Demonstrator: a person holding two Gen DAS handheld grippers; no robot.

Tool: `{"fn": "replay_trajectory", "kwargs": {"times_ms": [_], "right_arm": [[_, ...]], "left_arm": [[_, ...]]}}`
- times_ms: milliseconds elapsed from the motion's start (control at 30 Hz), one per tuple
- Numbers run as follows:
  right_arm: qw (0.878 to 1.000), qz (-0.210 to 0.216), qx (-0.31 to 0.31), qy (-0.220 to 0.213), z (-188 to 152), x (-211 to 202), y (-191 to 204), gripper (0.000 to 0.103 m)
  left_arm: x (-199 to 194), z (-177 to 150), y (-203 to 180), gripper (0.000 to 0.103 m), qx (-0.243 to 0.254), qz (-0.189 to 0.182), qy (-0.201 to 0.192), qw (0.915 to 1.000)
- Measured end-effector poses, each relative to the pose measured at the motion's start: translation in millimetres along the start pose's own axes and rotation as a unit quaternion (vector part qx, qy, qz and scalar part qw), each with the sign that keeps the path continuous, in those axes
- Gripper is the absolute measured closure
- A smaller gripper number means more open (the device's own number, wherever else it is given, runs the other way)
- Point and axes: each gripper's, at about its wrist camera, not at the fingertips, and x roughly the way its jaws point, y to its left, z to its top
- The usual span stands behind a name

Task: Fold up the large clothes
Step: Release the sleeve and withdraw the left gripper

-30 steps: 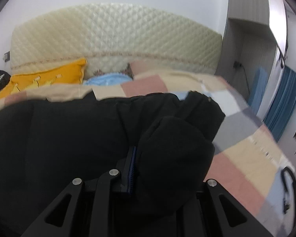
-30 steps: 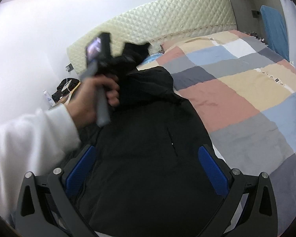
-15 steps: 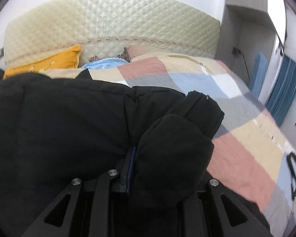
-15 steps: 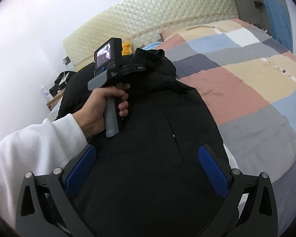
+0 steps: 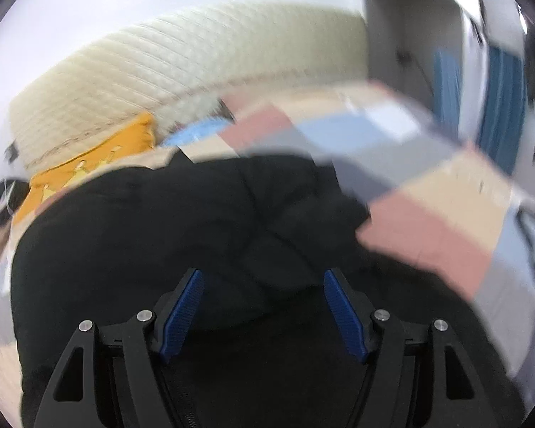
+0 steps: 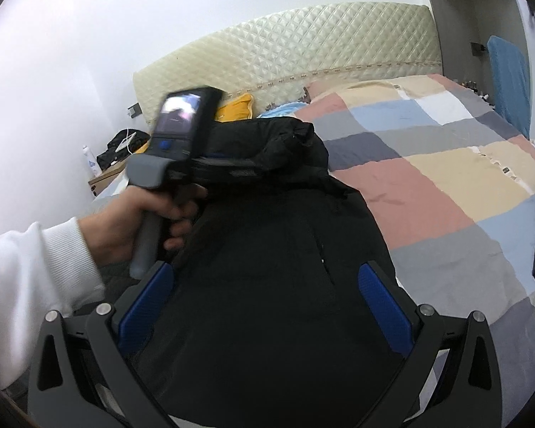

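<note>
Black padded jacket (image 6: 274, 285) lies on the bed, over the left side of the patchwork quilt (image 6: 446, 192), one end bunched into a thick fold toward the headboard (image 6: 303, 46).

Left tongs (image 5: 262, 306): jaws opening, blue pads (image 5: 182, 306) apart on either side of the bunched fabric, not pressing on it; nothing held. That view is motion-blurred. From the right wrist view the person's left hand (image 6: 139, 221), in a white sleeve (image 6: 28, 285), holds the tool's grey handle, tongs pointed at the folded end.

Right tongs (image 6: 267, 303): jaws wide apart, empty, above the flat part of the jacket.

Around it: yellow pillow (image 6: 235, 107) and a light blue item (image 6: 281, 108) against the headboard. Small bedside table (image 6: 105, 178) at left with dark items and a bottle (image 6: 91, 160). Blue curtain (image 5: 499, 100) far right.
</note>
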Motion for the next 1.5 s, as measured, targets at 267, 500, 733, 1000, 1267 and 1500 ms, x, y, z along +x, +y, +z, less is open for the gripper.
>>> {"fn": "replay_trajectory", "kwargs": {"times_ms": [267, 500, 733, 1000, 1267, 1500], "right_arm": [[1.0, -0.002, -0.016, 0.013, -0.6, 10.6, 7.5, 0.0], [0.999, 0.017, -0.016, 0.023, -4.0, 23.8, 13.8, 0.0], [0.999, 0.014, -0.018, 0.026, -3.9, 40.0, 15.4, 0.0], [0.999, -0.005, -0.028, 0.025, -3.0, 44.6, 18.8, 0.0], [0.999, -0.024, -0.021, -0.031, 10.8, 18.3, 16.9, 0.0], [0.997, -0.018, -0.042, -0.056, 12.7, -3.4, 29.7, 0.0]], "left_arm": [[0.7, 37.3, 93.0, 0.033, -0.131, 0.085, -0.049, 0.9865], [47.5, 26.9, 137.5, 0.033, -0.145, 0.135, -0.026, 0.9798], [93.4, -4.0, 131.1, 0.032, -0.115, 0.16, -0.013, 0.9802], [85.7, -4.1, 135.0, 0.032, -0.132, 0.144, -0.016, 0.9807], [-0.9, 1.2, 134.7, 0.032, -0.165, 0.104, -0.036, 0.9801], [-106.8, -9.8, 122.4, 0.032, -0.147, 0.108, -0.057, 0.9816]]}}
